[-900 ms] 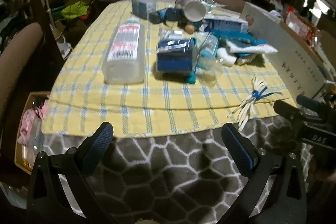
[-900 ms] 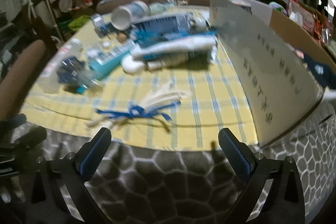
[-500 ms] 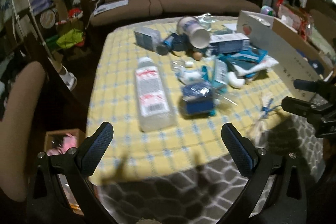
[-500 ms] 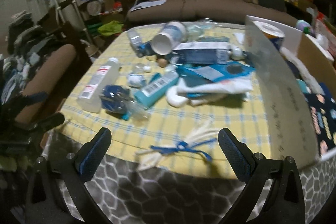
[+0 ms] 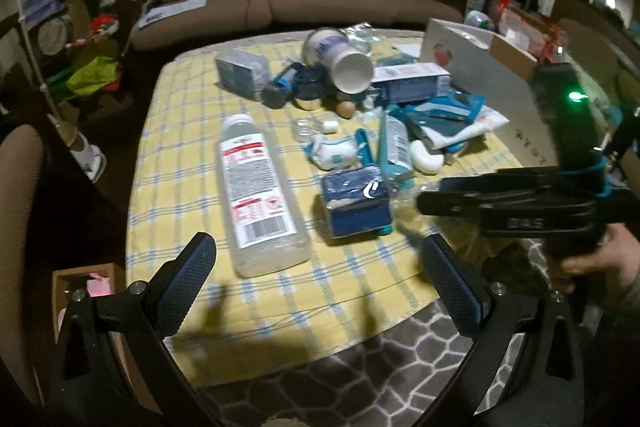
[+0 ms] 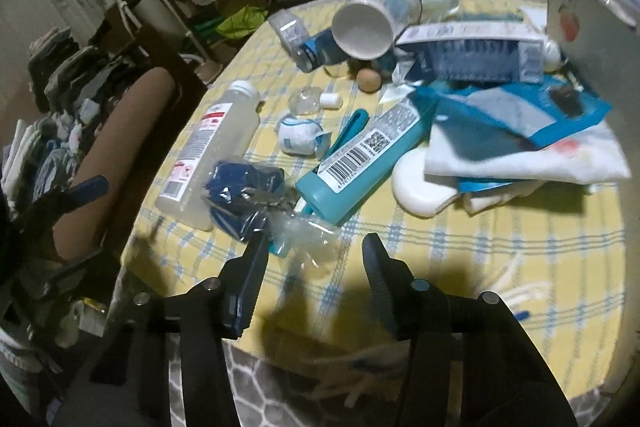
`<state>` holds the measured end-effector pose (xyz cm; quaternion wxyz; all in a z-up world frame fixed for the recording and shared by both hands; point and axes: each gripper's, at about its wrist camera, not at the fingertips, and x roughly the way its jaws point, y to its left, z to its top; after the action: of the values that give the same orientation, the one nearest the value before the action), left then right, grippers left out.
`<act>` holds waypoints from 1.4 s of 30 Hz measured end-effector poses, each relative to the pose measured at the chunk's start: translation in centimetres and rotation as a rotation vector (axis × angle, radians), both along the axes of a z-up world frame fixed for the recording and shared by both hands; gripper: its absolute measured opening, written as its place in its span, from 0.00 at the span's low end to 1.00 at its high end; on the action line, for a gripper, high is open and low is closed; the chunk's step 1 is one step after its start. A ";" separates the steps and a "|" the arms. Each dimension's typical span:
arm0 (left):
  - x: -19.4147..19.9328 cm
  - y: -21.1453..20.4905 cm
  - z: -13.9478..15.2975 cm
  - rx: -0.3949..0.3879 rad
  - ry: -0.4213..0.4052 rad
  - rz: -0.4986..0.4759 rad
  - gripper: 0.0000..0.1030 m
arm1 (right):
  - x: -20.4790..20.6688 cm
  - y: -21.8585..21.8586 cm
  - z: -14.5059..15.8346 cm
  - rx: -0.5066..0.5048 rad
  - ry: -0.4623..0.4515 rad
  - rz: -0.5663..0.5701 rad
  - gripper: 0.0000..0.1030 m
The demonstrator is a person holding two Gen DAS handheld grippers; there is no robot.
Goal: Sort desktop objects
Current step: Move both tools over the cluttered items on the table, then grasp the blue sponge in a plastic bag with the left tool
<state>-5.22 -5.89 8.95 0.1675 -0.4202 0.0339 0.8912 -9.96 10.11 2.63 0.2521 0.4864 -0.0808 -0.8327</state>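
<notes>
Both cameras now look at the table from higher and closer than in the earlier frames, and the right gripper (image 6: 312,259) has come in over the near edge of the yellow cloth (image 6: 500,239). Its jaws have just been closing from wide to about half open. Between them lies the loose clear plastic end of the blue packet (image 6: 244,191), but the pads do not press on it, so nothing is held. The left gripper (image 5: 316,267) hangs above the near edge with its jaws fully wide and empty, the bottle (image 5: 256,187) just beyond them.

The sorting seems to be at its beginning: all objects lie in one pile and the white box (image 5: 472,63) at the right side of the table looks like the place for them. The step in hand is probably the first pick, of the blue packet. The next move calls for lowering the right gripper a little more and closing on the wrapper or on the packet body.

The packet is a dark blue bundle in crinkled clear film, lying beside the bottle and touching the teal tube (image 6: 368,155). The film looks thin and slippery, so a grip on the tail alone could slide off.
</notes>
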 end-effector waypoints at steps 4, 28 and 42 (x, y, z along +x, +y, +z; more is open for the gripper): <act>-0.5 1.0 -0.6 -0.002 -0.021 -0.030 1.00 | -1.1 -0.2 -1.2 -0.051 -0.049 0.011 0.50; -5.3 6.0 -3.4 -0.207 0.053 -0.153 0.66 | -0.2 0.1 5.0 -0.261 0.033 0.069 0.07; -7.0 4.9 -4.7 -0.138 0.016 -0.085 0.50 | 0.4 5.7 6.3 -0.027 0.035 -0.093 0.36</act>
<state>-12.21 -0.94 4.26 0.1756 -0.4218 0.1143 0.8821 -9.60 15.85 8.91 0.2211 0.4641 -0.1102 -0.8506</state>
